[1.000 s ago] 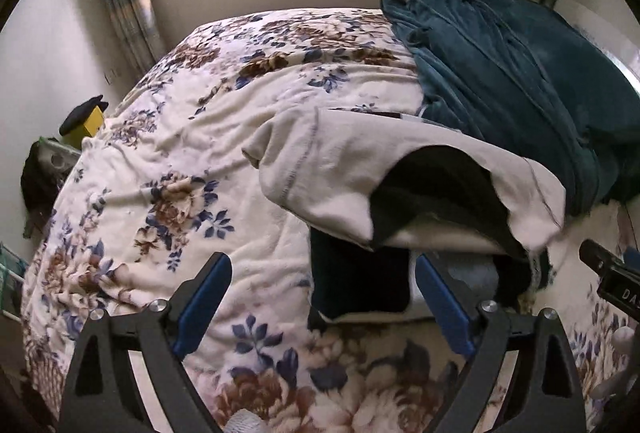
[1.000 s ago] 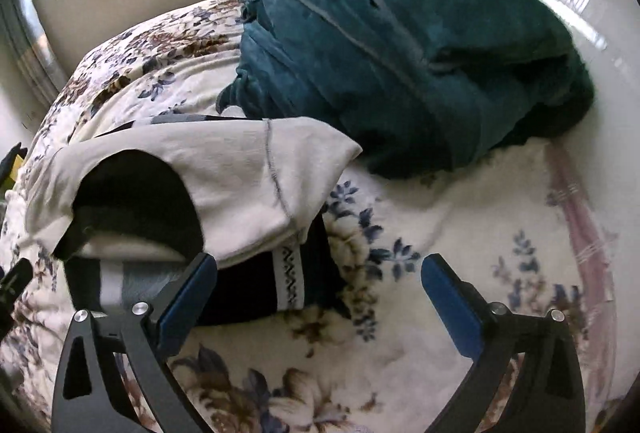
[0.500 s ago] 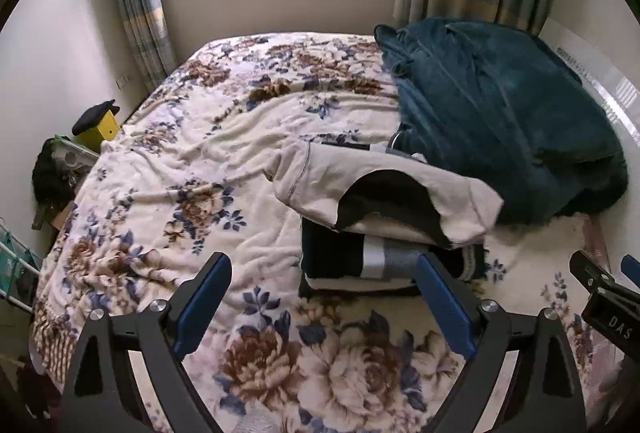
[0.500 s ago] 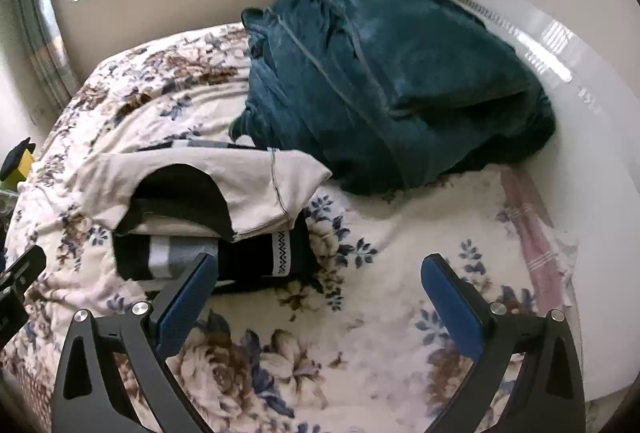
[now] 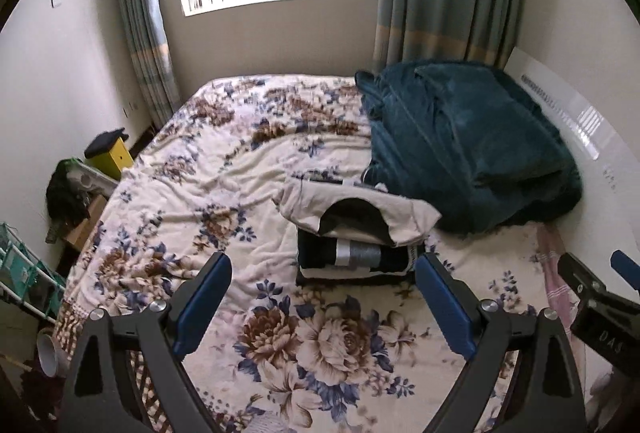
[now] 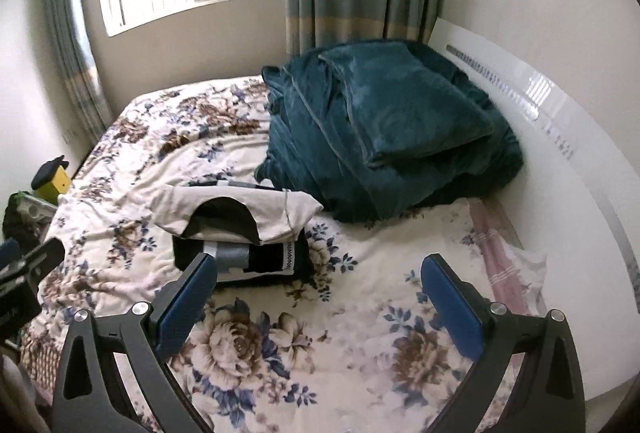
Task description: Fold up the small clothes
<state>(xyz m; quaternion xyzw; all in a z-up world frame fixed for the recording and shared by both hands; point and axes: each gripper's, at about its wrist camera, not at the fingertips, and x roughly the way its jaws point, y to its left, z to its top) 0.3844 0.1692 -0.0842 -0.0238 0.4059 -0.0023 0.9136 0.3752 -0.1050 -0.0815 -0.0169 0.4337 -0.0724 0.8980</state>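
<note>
You are holding both grippers (image 5: 322, 297) (image 6: 318, 297) wide and empty; the folded pile (image 5: 356, 233) is lying ahead, nearer your left.

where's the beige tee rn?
The beige tee lies on top of the folded dark stack on the floral bed, centre in the left view and centre-left in the right, just left of the teal blanket.

Beige garment (image 5: 356, 211) covering stack top (image 5: 352, 253), right gripper (image 5: 600, 297) cut off at edge
</note>
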